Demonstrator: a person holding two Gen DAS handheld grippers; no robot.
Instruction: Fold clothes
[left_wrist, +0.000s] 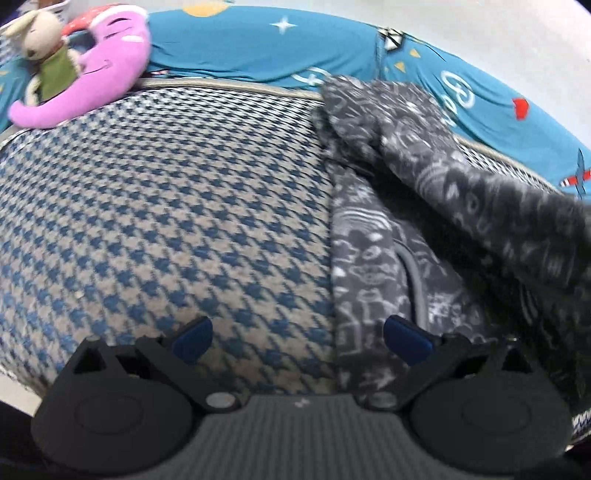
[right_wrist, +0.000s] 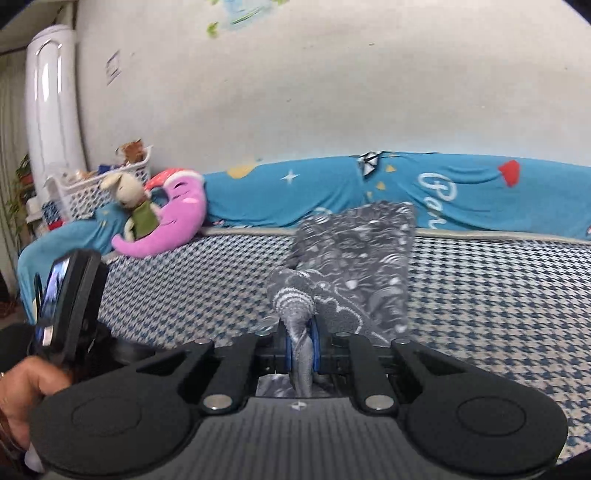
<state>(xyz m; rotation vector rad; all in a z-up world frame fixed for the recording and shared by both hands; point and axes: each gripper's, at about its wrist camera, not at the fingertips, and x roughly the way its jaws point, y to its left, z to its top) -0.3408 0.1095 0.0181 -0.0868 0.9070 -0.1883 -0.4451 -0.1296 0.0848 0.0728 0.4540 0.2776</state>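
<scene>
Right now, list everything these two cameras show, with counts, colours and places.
Patterned garment: one, dark grey with white print, on the bed; its ribbed cuff is pinched by the right gripper.
Bed cover: one, blue and beige houndstooth, under the garment.
Blue sheet: one, teal with stars and lettering, along the wall.
Moon plush: one, pink, at the bed's far left.
Rabbit toy: one, beige with green top, against the plush.
Basket: one, white, behind the toys.
Air conditioner: one, white, in the corner.
Left gripper: open, above the garment's edge.
Right gripper: shut on cloth.
Hand: one, holding the left gripper.
</scene>
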